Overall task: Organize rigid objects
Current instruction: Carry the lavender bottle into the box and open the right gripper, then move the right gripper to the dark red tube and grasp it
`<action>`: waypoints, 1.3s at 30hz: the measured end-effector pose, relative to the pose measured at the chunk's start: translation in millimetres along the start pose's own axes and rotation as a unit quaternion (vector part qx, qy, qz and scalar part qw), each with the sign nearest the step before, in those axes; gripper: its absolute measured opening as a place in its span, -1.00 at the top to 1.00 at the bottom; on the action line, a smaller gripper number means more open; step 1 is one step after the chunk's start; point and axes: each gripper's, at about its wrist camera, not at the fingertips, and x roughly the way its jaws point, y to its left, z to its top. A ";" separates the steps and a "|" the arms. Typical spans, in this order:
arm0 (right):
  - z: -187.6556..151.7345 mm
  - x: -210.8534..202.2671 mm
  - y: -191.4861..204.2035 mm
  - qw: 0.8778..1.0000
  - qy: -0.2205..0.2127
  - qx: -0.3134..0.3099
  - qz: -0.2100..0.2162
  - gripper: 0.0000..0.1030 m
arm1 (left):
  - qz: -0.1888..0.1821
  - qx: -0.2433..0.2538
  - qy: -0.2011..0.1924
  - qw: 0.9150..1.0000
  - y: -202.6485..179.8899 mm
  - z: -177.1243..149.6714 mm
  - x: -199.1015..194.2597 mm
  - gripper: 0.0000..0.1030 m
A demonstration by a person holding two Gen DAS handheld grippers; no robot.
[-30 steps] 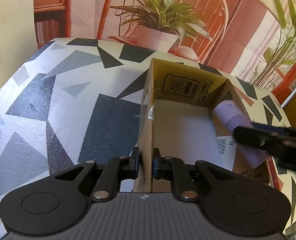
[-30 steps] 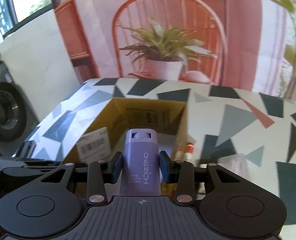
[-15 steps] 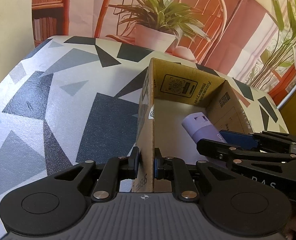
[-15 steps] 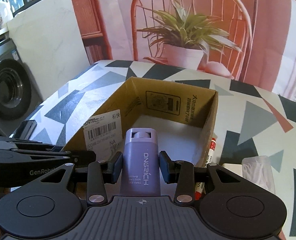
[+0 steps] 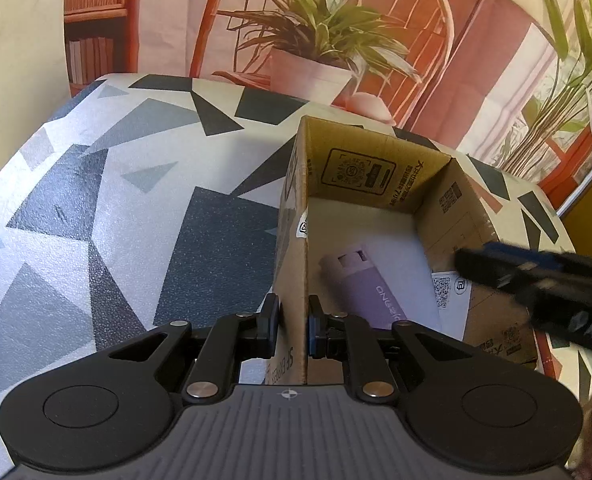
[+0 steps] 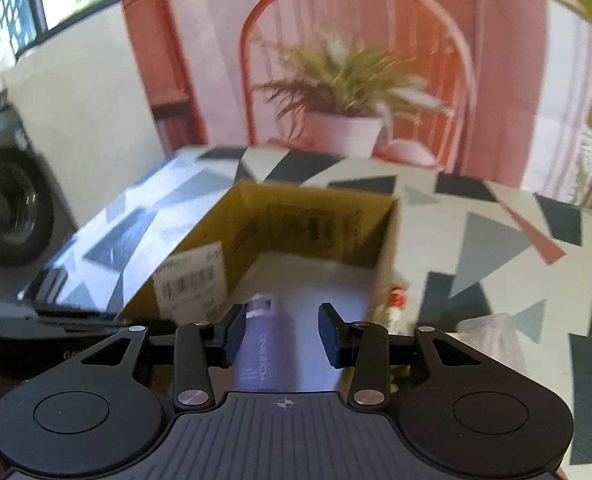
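The left gripper (image 5: 292, 328) is clamped tight, pointing steeply downward. To its right, the right gripper (image 6: 282, 330) points downward, jaws apart, holding nothing.

cardboard box (image 5: 379, 168): plain brown corrugated card, matt, with black printed marks and glossy white paper labels stuck to its walls; its floor reads as smooth pale sheet. purple bottle (image 5: 369, 286): smooth plastic with a soft satin finish and pale lettering. table cover (image 5: 108, 216): fine pebbled, leather-like grain, faintly sheened, printed with grey, black and white triangles. left gripper (image 5: 292, 330): matt black plastic arms with bright metal rivets, ribbed grey housing, blue pad on one finger. right gripper (image 6: 282, 334): the same matt black plastic and metal rivets. backdrop (image 5: 475, 60): printed matt sheet, slightly creased.
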 end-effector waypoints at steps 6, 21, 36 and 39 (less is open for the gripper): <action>-5.8 -36.8 -36.2 0.997 -0.055 0.032 -0.039 0.09 | 0.007 0.008 -0.001 1.000 -2.5 -1.1 -0.4 0.72; -89.7 -55.1 -143.2 0.976 -0.029 0.124 -0.174 0.15 | 0.013 0.013 -0.008 1.000 -4.2 -3.2 -1.6 0.72; -104.9 -32.9 -147.7 0.976 0.007 0.126 -0.179 0.50 | 0.013 0.020 -0.013 1.000 -4.3 -5.5 -3.0 0.72; -105.0 -34.8 -148.0 0.975 0.009 0.130 -0.178 0.50 | 0.012 0.019 -0.014 1.000 -4.3 -5.9 -3.4 0.72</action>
